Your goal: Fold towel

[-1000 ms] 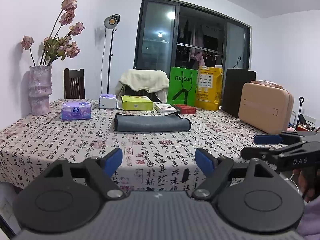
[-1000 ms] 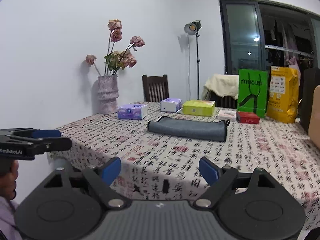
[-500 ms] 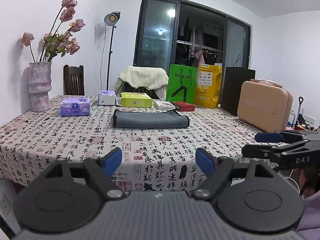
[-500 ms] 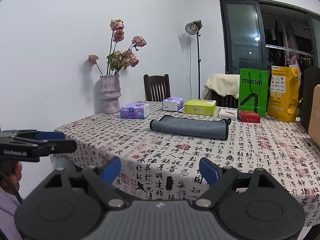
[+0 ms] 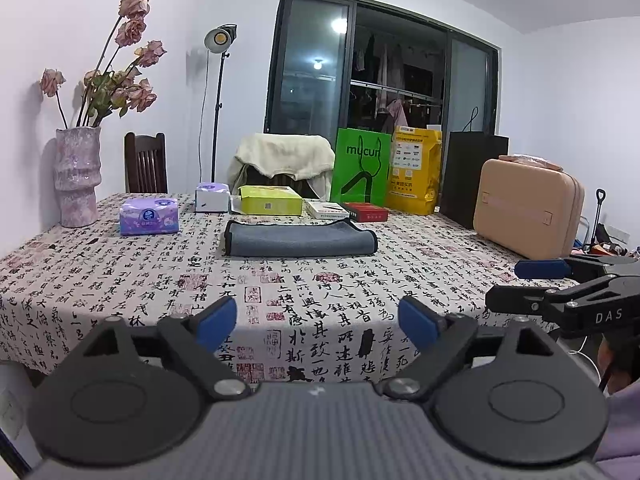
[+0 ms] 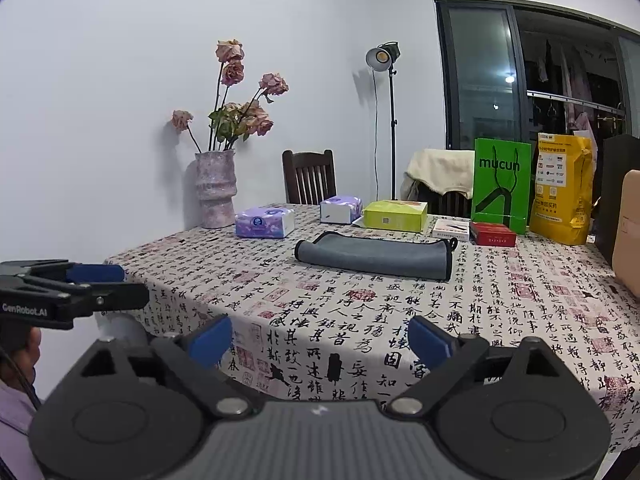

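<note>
A grey towel [image 5: 298, 239] lies folded into a long flat strip on the patterned tablecloth [image 5: 120, 276], near the table's middle. It also shows in the right wrist view [image 6: 374, 255]. My left gripper [image 5: 316, 322] is open and empty, held back at the table's near edge, well short of the towel. My right gripper [image 6: 320, 338] is open and empty, also back at the near edge. The right gripper also shows at the right of the left wrist view [image 5: 532, 286]. The left gripper also shows at the left of the right wrist view [image 6: 116, 286].
Behind the towel stand a purple tissue pack [image 5: 149, 216], a white tissue box [image 5: 212, 197], a yellow-green box [image 5: 270, 200], a red box [image 5: 366, 212] and a green bag [image 5: 360, 170]. A vase of dried roses [image 5: 76, 176] stands left. A beige case [image 5: 528, 216] sits right.
Both grippers have drawn back and lower from the table, so the towel looks farther off and lower in view. The jaws stay open. The towel has not moved.
</note>
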Action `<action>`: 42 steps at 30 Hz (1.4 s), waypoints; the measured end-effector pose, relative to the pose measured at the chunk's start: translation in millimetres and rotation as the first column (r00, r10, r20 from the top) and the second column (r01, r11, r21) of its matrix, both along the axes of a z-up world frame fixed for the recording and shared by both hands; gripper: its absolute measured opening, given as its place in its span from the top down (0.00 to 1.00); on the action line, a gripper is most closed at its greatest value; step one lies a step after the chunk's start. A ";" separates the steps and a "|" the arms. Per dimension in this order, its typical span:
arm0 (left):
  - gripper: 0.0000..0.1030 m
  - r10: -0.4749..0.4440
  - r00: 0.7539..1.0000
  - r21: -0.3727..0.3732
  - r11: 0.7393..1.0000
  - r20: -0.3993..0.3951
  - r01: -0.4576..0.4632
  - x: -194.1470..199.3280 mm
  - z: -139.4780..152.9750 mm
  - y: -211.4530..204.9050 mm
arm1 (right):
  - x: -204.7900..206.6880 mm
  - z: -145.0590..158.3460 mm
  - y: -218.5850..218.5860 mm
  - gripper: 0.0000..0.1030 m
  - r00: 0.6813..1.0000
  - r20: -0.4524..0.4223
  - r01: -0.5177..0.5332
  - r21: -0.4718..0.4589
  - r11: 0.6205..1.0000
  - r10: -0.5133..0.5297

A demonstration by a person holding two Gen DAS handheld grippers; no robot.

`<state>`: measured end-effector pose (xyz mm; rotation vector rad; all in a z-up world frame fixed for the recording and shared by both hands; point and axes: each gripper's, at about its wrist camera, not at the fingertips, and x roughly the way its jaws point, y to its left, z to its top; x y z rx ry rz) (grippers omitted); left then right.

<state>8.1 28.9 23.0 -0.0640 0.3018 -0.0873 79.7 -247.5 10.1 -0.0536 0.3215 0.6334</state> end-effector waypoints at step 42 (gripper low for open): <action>0.00 0.018 1.000 0.025 1.000 0.010 -0.018 -3.8 1.9 -3.1 | -1.3 -2.2 1.0 0.00 1.000 0.014 -0.012 0.000 1.000 0.012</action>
